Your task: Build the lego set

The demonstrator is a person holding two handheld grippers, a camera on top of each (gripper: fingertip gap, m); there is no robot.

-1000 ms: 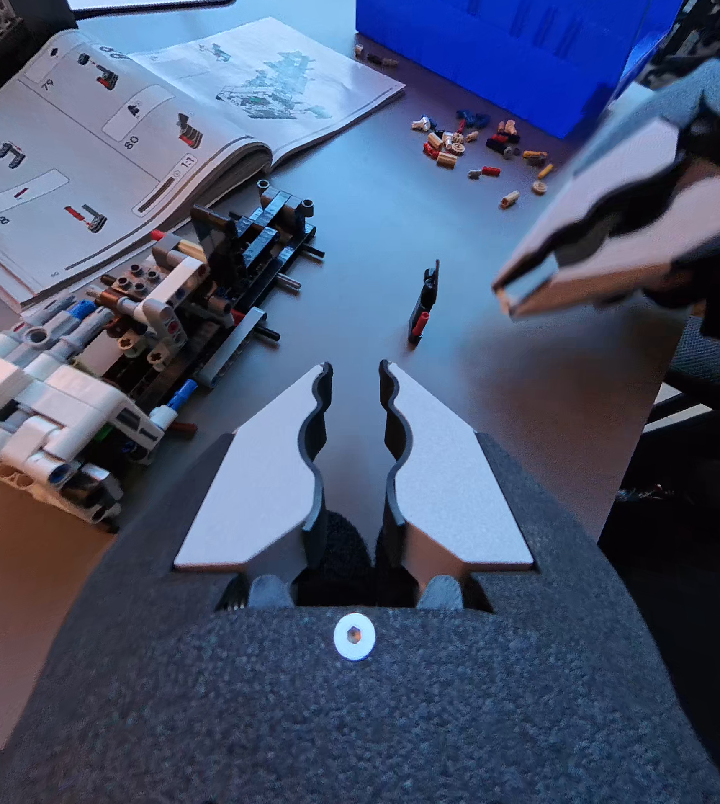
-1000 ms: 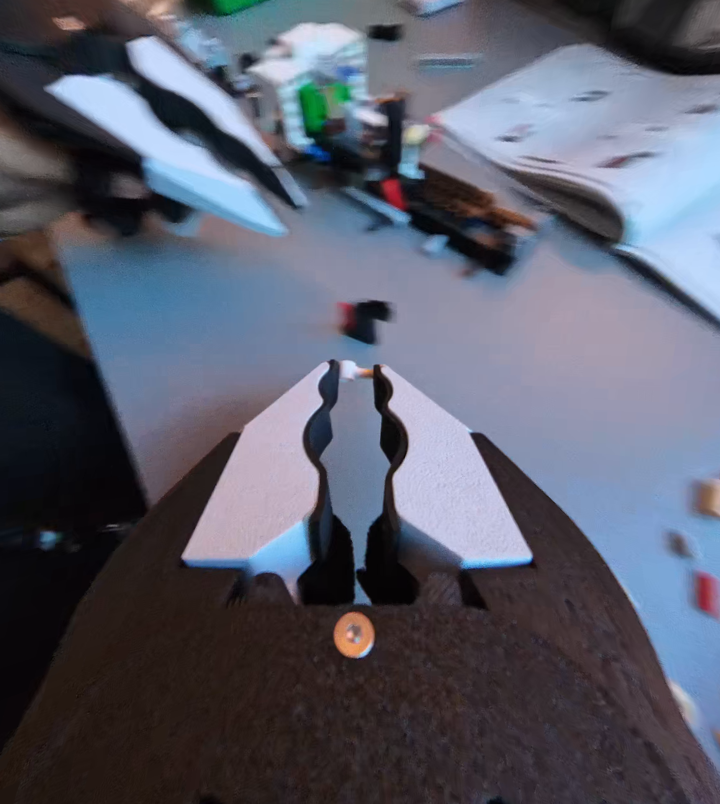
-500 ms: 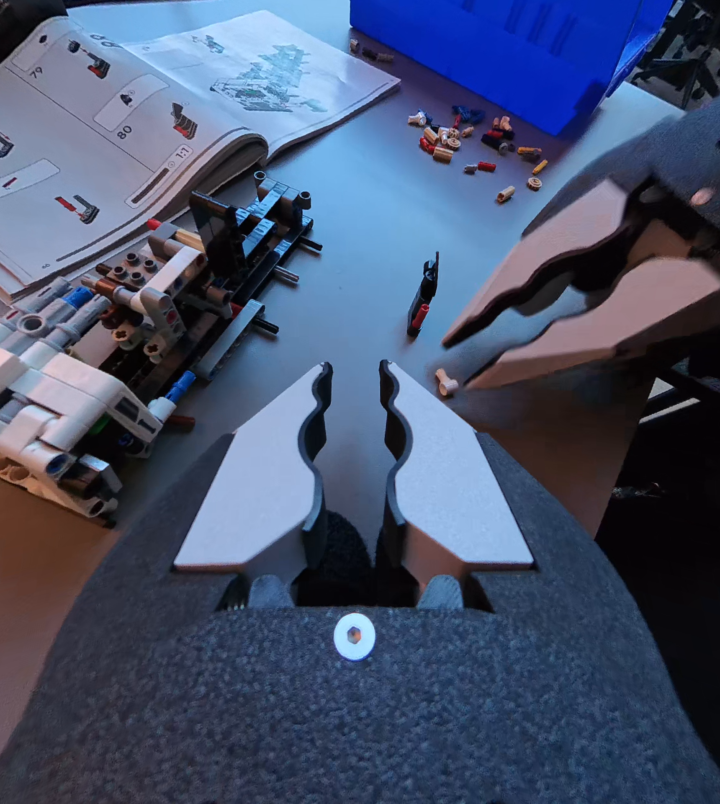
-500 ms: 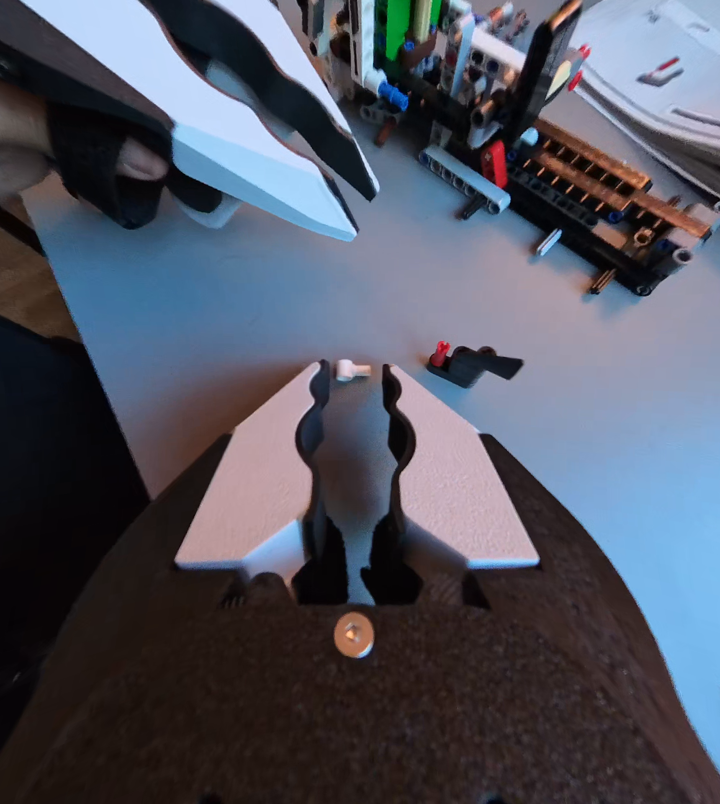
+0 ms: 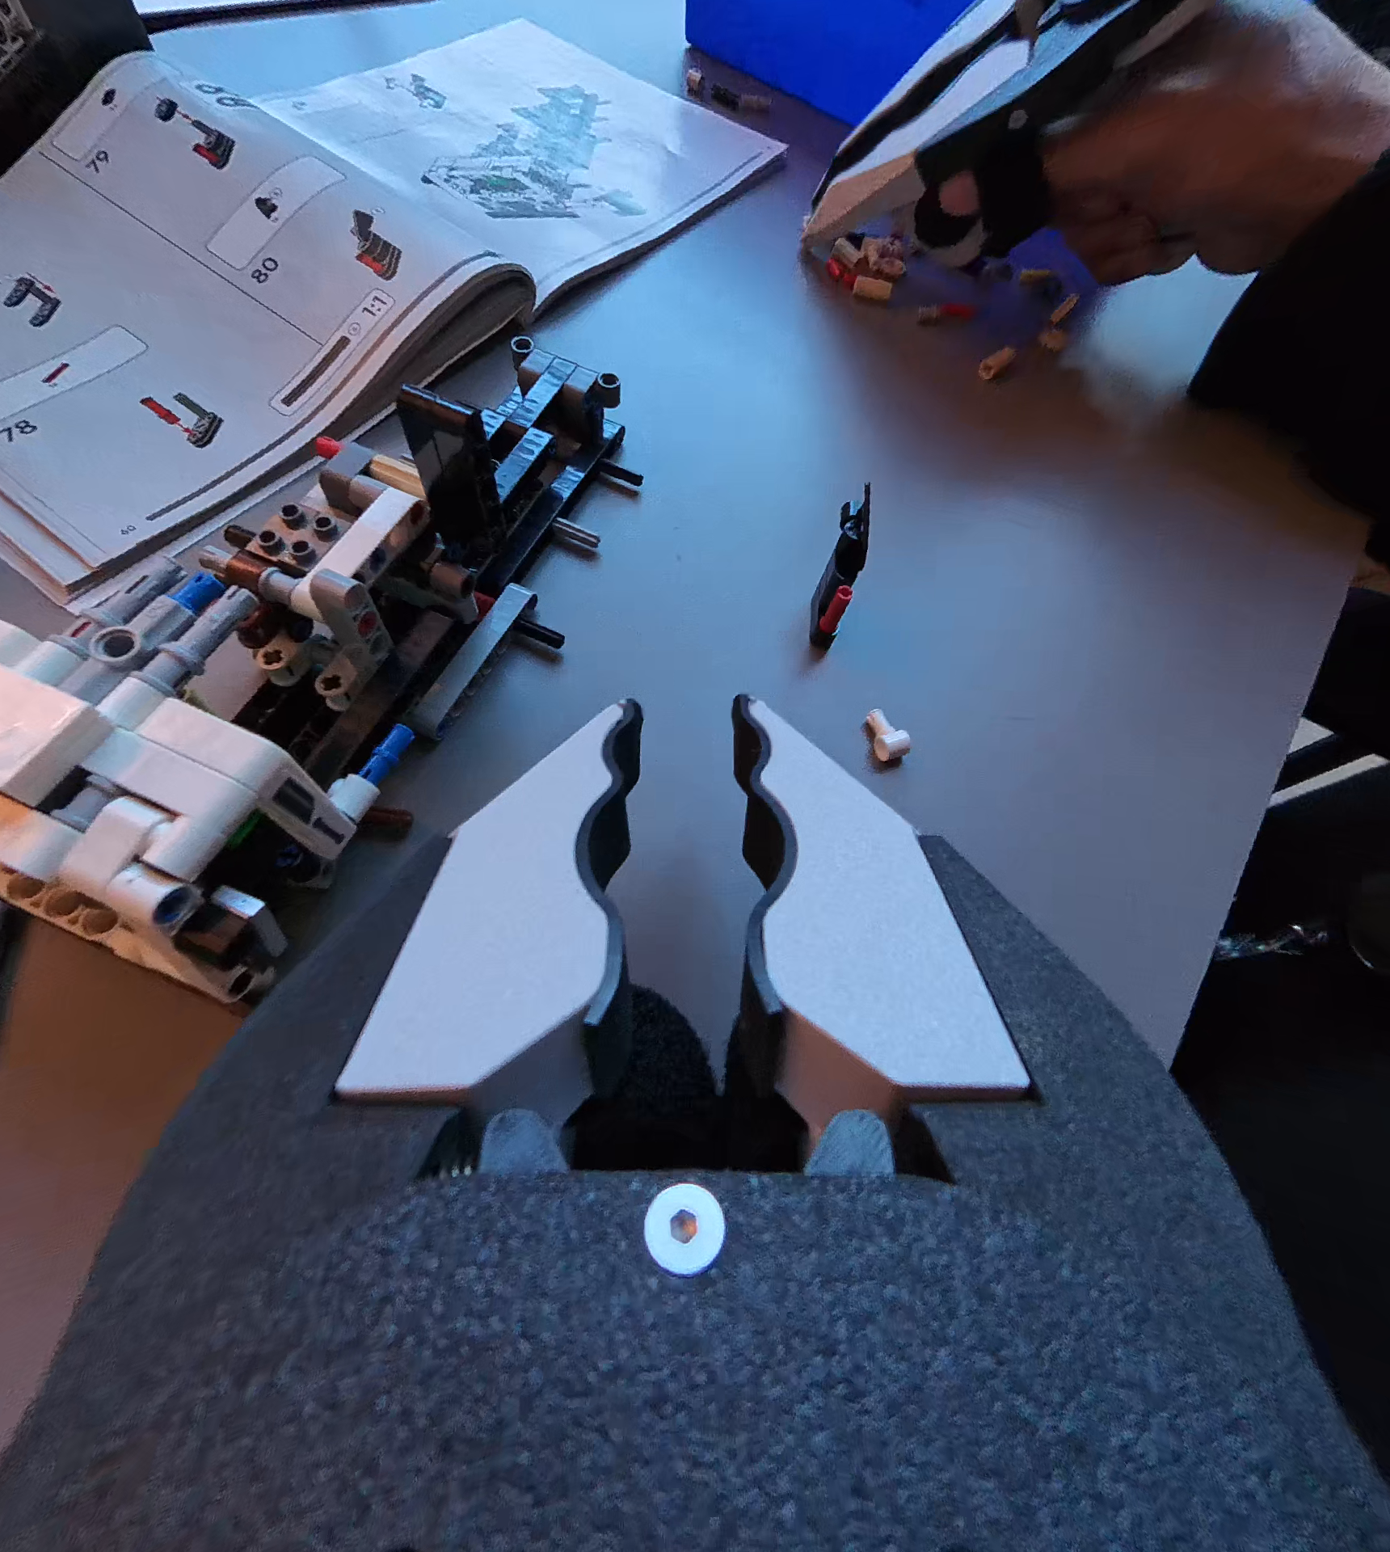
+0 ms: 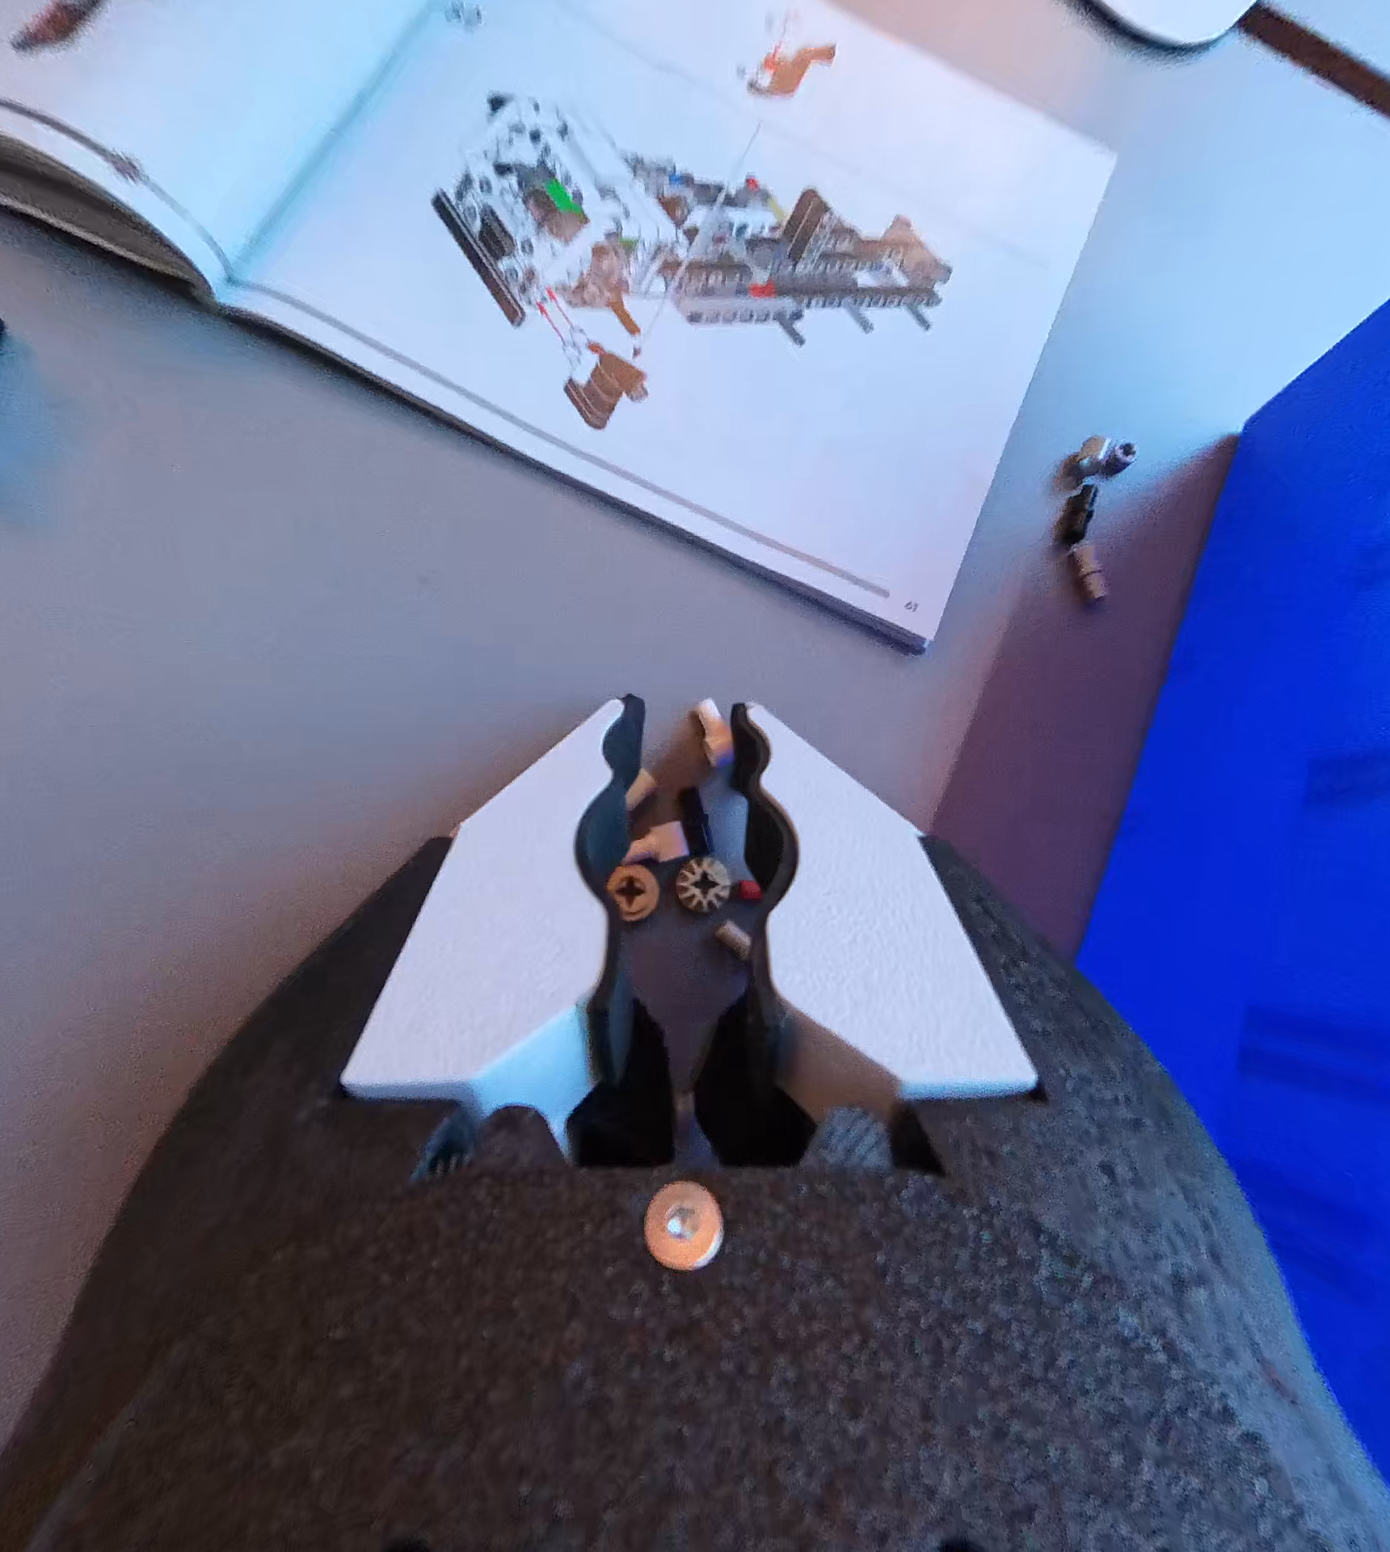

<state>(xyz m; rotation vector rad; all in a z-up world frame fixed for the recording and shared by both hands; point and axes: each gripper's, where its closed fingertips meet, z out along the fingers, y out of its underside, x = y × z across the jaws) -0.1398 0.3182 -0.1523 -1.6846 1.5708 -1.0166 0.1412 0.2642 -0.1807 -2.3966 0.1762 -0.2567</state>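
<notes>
Right gripper (image 6: 679, 714) parted, empty, over loose small parts pile (image 6: 675, 873) beside blue bin (image 6: 1304, 756). Left gripper (image 5: 687, 714) parted, empty, nearer the half-built model (image 5: 322, 638) than the bin. Risk: crowded pieces, wrong one nipped or scattered.

grey table (image 5: 1053, 588), blue bin (image 6: 1304, 756)
</notes>
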